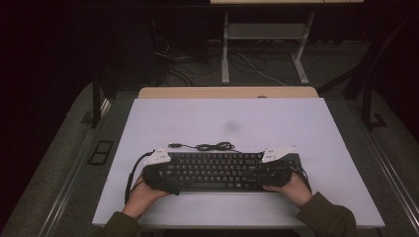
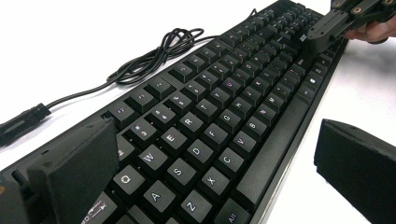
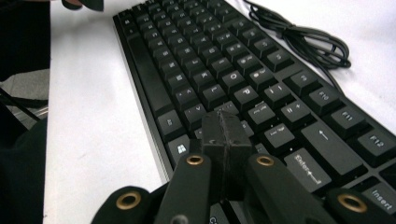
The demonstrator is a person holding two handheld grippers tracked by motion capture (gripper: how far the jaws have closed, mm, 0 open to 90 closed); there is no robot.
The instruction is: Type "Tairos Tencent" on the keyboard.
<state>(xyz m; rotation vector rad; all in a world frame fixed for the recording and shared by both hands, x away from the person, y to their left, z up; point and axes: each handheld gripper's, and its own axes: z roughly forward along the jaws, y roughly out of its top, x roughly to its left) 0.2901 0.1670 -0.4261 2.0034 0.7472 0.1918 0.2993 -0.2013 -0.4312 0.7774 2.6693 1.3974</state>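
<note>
Left tool [image 2: 210, 172]: I hold it at the left end of the keyboard [image 1: 217, 170], jaws spread wide, one pad [image 2: 77, 168] over the far-left key columns and the other off the front edge above the worktop [image 1: 227, 118]; nothing is gripped.
Keyboard: it lies flat near my edge of the worktop, long side across me.
Cable [image 1: 207, 146]: loosely coiled on the worktop just behind the keyboard, plug end free.
Right tool [image 3: 224, 135]: jaws pressed together with nothing between them, tip over the keys near Enter; whether it touches a key I cannot tell.
Progress: I judge the work as pressing keys with the closed tip, early on; no key looks depressed.
Hands: both forearms come in low from my side, left hand [image 1: 143, 195] and right hand [image 1: 294, 190] at the keyboard's front corners.
</note>
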